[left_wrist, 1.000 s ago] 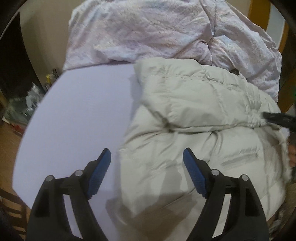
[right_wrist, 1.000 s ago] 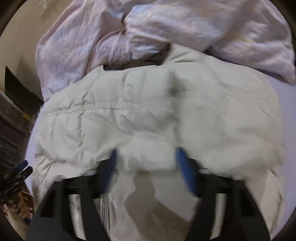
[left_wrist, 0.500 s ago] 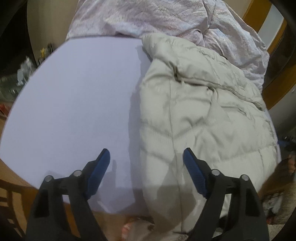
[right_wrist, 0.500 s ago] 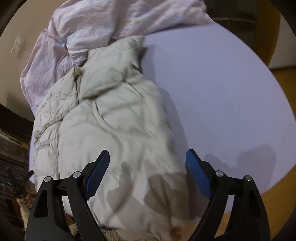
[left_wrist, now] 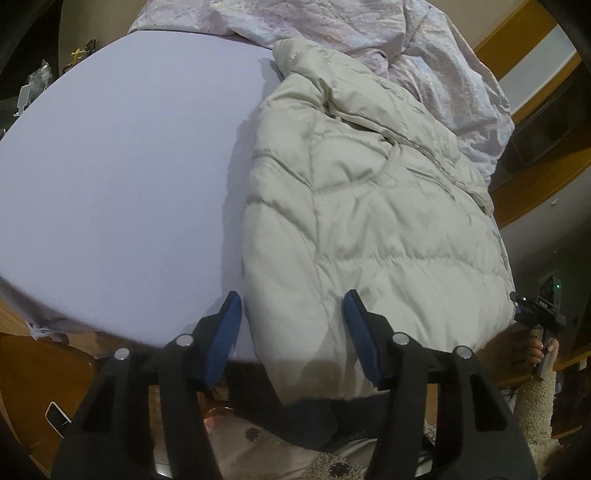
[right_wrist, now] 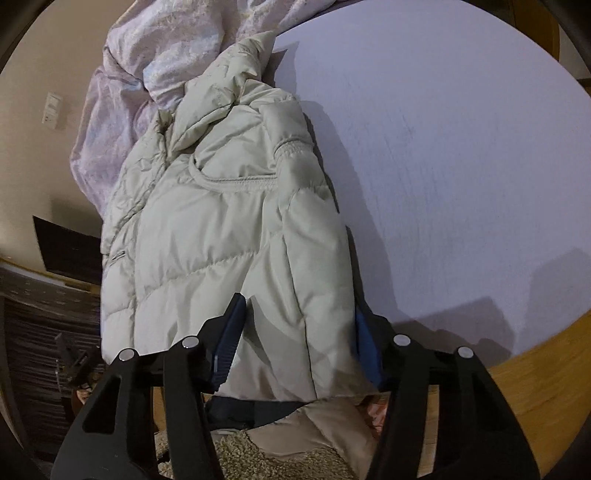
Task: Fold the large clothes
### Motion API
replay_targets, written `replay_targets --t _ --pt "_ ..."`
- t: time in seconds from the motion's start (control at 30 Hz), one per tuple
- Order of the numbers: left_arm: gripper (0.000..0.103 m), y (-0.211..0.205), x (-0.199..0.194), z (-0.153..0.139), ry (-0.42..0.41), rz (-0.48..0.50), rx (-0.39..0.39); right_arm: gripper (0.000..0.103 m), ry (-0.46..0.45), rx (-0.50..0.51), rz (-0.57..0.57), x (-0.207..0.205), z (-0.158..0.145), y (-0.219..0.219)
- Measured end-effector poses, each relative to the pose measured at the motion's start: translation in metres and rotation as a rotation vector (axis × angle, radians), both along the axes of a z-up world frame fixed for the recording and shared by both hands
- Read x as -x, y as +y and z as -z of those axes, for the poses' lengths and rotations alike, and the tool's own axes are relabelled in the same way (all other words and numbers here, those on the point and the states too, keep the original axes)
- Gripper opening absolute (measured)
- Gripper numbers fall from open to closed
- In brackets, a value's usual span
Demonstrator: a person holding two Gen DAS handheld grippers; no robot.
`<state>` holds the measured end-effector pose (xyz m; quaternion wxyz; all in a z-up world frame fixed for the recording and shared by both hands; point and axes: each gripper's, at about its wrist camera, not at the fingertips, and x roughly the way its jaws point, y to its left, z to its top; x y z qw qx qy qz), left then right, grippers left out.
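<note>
A cream quilted puffer jacket [left_wrist: 369,206] lies lengthwise on a pale lilac bed surface [left_wrist: 122,166], its hem hanging over the near edge. It also shows in the right wrist view [right_wrist: 229,229]. My left gripper [left_wrist: 291,332] is open, its blue pads either side of the jacket's hem corner, above the near edge. My right gripper [right_wrist: 299,343] is open, straddling the jacket's other hem corner. The right gripper also shows far right in the left wrist view [left_wrist: 543,306].
A crumpled pinkish-white duvet [left_wrist: 369,33] lies bunched behind the jacket at the head of the bed; it shows in the right wrist view too [right_wrist: 147,74]. A wooden bed frame [right_wrist: 535,387] borders the near edge. Fluffy beige sleeves [right_wrist: 258,458] show below.
Both grippers have pulled back from over the jacket's middle to the near edge of the bed. The jacket now lies folded lengthwise and narrower. Both stay open.
</note>
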<state>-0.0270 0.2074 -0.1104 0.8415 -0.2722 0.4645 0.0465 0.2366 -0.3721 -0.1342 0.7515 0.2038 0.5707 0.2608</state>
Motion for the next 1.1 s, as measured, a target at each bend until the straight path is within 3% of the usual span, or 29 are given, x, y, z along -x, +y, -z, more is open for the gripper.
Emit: replay_targets --t 0.2,0.37,0.43,0.5,0.6,0.7,0.87,1.1 --pt "0.055 -0.016 0.012 0.003 -0.03 0.028 0.033 0.054 0.027 -0.164 -0.006 0.007 0.012 -0.003" --pt "0.045 -0.025 0.016 0.006 -0.038 0.031 0.068 0.053 0.017 -0.246 -0.006 0.01 0.019 -0.004" --pt "0.032 -0.023 0.016 0.007 -0.042 0.017 0.104 0.044 0.015 -0.246 -0.004 0.01 0.02 -0.001" --pt "0.026 -0.024 0.015 0.005 -0.05 0.008 0.114 0.032 0.013 -0.221 0.001 0.012 0.02 0.002" --pt "0.019 -0.031 0.013 -0.006 -0.065 0.011 0.047 0.02 -0.016 -0.188 0.01 0.013 0.013 0.003" --pt "0.017 -0.036 0.01 -0.03 -0.12 0.008 -0.025 0.016 -0.067 -0.147 0.025 0.013 -0.002 0.005" --pt "0.016 -0.037 0.004 -0.076 -0.236 0.004 -0.146 0.014 -0.218 -0.097 0.038 0.013 -0.044 0.018" --pt "0.016 -0.028 -0.033 -0.128 -0.341 -0.031 -0.246 0.014 -0.421 -0.033 0.098 -0.01 -0.11 0.041"
